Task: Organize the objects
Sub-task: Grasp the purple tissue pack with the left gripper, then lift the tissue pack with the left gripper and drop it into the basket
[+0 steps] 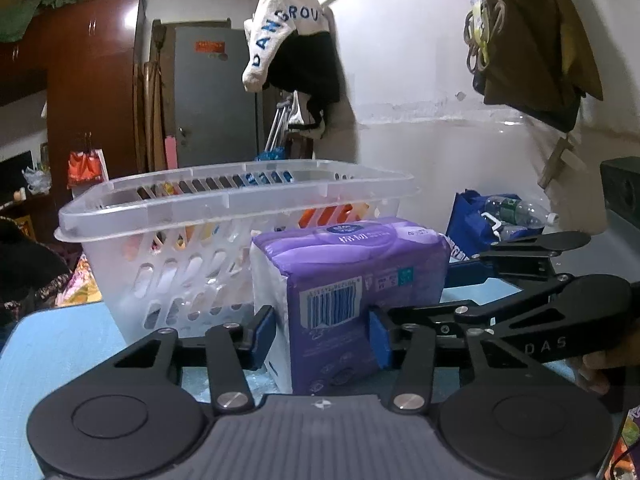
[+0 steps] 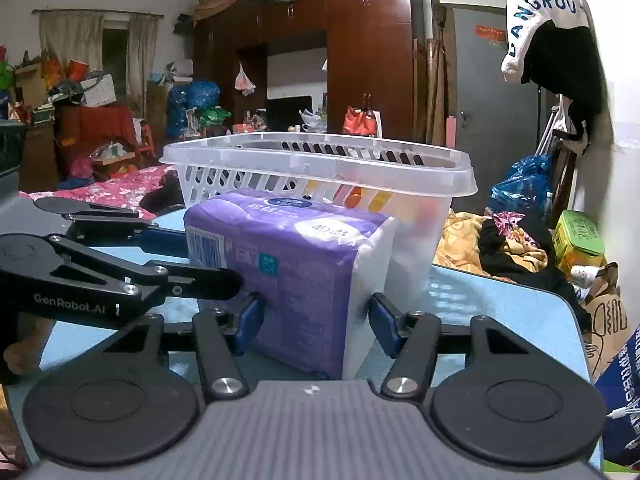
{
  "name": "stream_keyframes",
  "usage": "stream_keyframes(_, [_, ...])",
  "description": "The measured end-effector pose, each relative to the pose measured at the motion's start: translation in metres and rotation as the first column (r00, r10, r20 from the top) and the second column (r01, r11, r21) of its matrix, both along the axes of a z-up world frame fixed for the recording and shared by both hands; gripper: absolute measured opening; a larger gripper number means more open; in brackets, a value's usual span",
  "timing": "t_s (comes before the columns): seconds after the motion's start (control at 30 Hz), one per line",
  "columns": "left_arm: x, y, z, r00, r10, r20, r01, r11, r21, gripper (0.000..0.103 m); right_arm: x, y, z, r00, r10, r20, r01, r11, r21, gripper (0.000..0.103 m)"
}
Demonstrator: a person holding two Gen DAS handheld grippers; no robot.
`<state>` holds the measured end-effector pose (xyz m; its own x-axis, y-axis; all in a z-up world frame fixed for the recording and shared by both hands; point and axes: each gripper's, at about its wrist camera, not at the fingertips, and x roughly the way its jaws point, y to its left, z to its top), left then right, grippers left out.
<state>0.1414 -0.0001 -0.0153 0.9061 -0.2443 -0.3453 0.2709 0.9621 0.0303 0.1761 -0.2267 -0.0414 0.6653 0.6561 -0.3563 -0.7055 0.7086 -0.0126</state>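
Note:
A purple tissue pack (image 1: 348,292) stands on the light blue table (image 1: 60,344), right in front of a clear slotted plastic basket (image 1: 224,208). My left gripper (image 1: 322,336) has its blue pads against both sides of the pack. My right gripper (image 2: 316,322) straddles the same pack (image 2: 288,272) from the other corner; its left pad touches the pack, its right pad stands a little off the white end. The basket (image 2: 328,160) holds some orange and yellow items, dimly seen through the wall. Each gripper shows in the other's view.
The table (image 2: 500,312) ends close on the right, with bags, clothes and a green tin (image 2: 578,240) beyond. A blue bag with plastic bottles (image 1: 504,216) sits behind the table. A jacket hangs on the wall (image 1: 296,52).

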Motion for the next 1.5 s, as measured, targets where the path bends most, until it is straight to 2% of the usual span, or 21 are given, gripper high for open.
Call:
stream_keyframes(0.27, [-0.018,0.015,0.003,0.998,-0.032,0.050,0.034,0.998,-0.058,0.047,-0.009,-0.010,0.006,0.999,0.034,-0.005,-0.034,0.998,0.062,0.054])
stream_keyframes(0.47, [-0.031,0.018,0.008,0.996,-0.038,0.085,0.043,0.997,-0.058,0.047,-0.022,-0.004,0.013,0.998,0.028,0.048,-0.030,0.998,0.049,0.053])
stream_keyframes(0.8, [-0.050,0.018,0.029,0.987,-0.034,0.157,0.044,0.997,-0.063,0.047,-0.031,-0.006,0.034,0.994,0.033,0.102,-0.042,0.996,0.081,0.052])
stream_keyframes(1.0, [-0.050,0.011,0.060,0.978,-0.027,0.205,0.031,0.999,-0.017,0.047,-0.026,-0.006,0.059,0.991,0.035,0.128,-0.048,0.994,0.101,0.051])
stream_keyframes(1.2, [-0.040,0.013,0.108,0.966,-0.008,0.257,0.002,1.000,0.023,0.047,-0.014,0.002,0.099,0.987,0.037,0.154,-0.055,0.992,0.117,0.051])
stream_keyframes(1.37, [-0.017,0.021,0.142,0.966,0.022,0.259,-0.031,0.999,0.030,0.047,0.005,0.019,0.128,0.987,0.037,0.154,-0.054,0.993,0.107,0.051])
stream_keyframes(1.5, [0.017,0.035,0.149,0.975,0.058,0.214,-0.061,0.998,0.008,0.047,0.025,0.040,0.128,0.990,0.015,0.143,-0.027,0.996,0.084,0.051])
